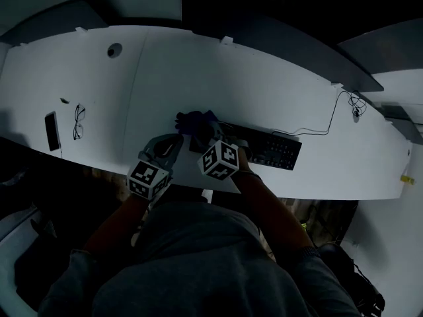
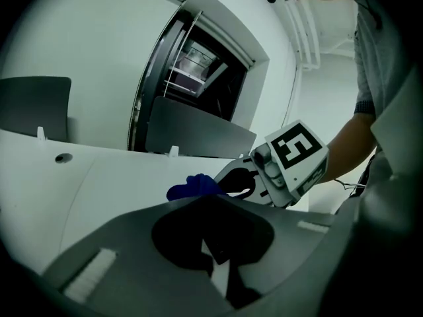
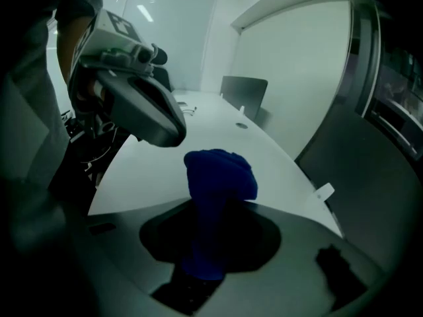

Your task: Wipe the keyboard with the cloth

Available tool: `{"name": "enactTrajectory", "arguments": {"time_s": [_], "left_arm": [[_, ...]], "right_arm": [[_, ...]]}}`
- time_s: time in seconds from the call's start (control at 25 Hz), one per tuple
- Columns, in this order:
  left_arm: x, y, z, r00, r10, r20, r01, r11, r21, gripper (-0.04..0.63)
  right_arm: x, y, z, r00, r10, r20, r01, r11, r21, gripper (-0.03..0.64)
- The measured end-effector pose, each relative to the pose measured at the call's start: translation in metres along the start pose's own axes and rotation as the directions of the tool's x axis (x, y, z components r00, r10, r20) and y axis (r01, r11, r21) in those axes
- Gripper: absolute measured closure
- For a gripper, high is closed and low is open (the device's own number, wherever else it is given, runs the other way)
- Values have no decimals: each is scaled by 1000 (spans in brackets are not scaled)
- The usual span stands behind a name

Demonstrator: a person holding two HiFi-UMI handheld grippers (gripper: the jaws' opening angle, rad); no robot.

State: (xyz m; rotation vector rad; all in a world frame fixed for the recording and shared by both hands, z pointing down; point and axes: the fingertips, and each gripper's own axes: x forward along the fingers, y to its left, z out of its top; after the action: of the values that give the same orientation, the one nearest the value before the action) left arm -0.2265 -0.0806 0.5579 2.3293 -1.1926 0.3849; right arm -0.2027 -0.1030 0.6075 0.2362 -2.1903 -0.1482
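Observation:
A black keyboard [image 1: 268,149] lies near the front edge of the long white desk [image 1: 198,71]. A bunched blue cloth [image 1: 195,120] sits at the keyboard's left end, and my right gripper [image 1: 202,133] is shut on it. In the right gripper view the cloth [image 3: 219,172] stands up out of the closed jaws [image 3: 201,263]. My left gripper [image 1: 172,142] hovers just left of the cloth, its jaws together and holding nothing. The left gripper view shows the cloth [image 2: 193,187] ahead, held by the right gripper [image 2: 246,182].
A pair of glasses [image 1: 78,121] and a dark phone [image 1: 51,131] lie at the desk's left. The keyboard's thin cable [image 1: 329,125] runs to the right rear. A round grommet hole [image 1: 114,49] is at the back left. Dark chairs stand behind the desk.

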Motion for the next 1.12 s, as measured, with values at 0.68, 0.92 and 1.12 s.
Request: {"name": "enactTrajectory", "arguments": {"time_s": [0.68,0.92,1.12], "left_arm": [[22,-7,-8,997,76,-27,-76,997,-9,588],[32,-20,-1,997,74,-34,-74,997,2,588],[43,-34,2,997,65,-45,-64,998,18,588]], "right_arm": [[15,7,-20,994,45,-95,-53,995,-88,497],[3,5,-38,990,51,-133,-60,996,-67,497],[-13,1,-60,988,51,-145,-56,998,-34,497]]}}
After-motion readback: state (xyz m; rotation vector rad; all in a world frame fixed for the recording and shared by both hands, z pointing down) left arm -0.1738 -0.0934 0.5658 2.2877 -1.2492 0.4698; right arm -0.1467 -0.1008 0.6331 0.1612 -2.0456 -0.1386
